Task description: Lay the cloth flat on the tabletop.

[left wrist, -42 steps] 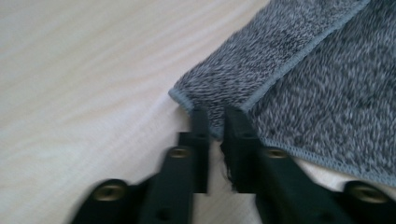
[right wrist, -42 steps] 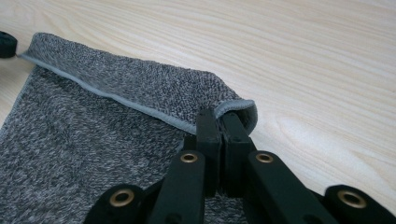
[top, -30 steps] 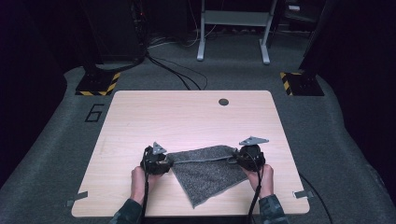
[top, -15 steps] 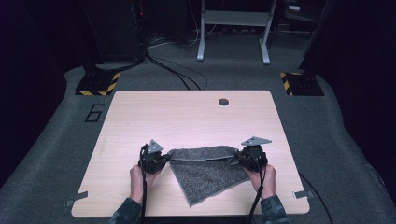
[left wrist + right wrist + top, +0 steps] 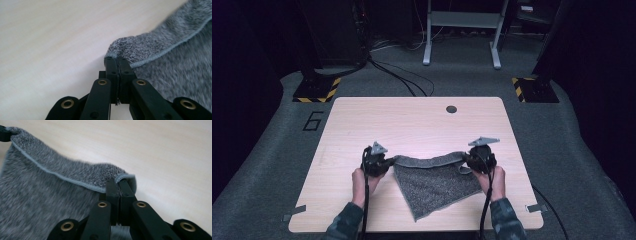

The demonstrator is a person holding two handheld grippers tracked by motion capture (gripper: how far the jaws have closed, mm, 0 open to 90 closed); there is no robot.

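Towel [image 5: 437,182] lay on the near half of the surface [image 5: 412,120], mostly flat, with one corner pointing at the near edge. Its far hem was lifted and strung between the two grippers, sagging a little in the middle.

Left gripper [image 5: 384,162]: jaws clenched on the towel's left corner, seen close in the left gripper view, where the fabric [image 5: 150,47] bunched right at the tips. Right gripper [image 5: 469,161]: jaws clenched on the right corner; the right gripper view showed the hem [image 5: 62,177] running away from the tips toward the left gripper [image 5: 3,133].

Key relation: the held hem ran left-right, roughly parallel to the near edge, and the rest of the towel hung and lay toward the person, behind the jaws. Both hands [image 5: 362,182] were about equally near, one at each end, so the move looked like a two-handed one. My guess was lift-and-spread or a fold away from the person; either needs both ends moved together so the hem stays taut.

Around: a small dark hole [image 5: 451,108] near the far edge, well apart from the towel. Nothing stood in the way on the surface. Risk: a thin corner pinch could slip if the hem got pulled too tight.
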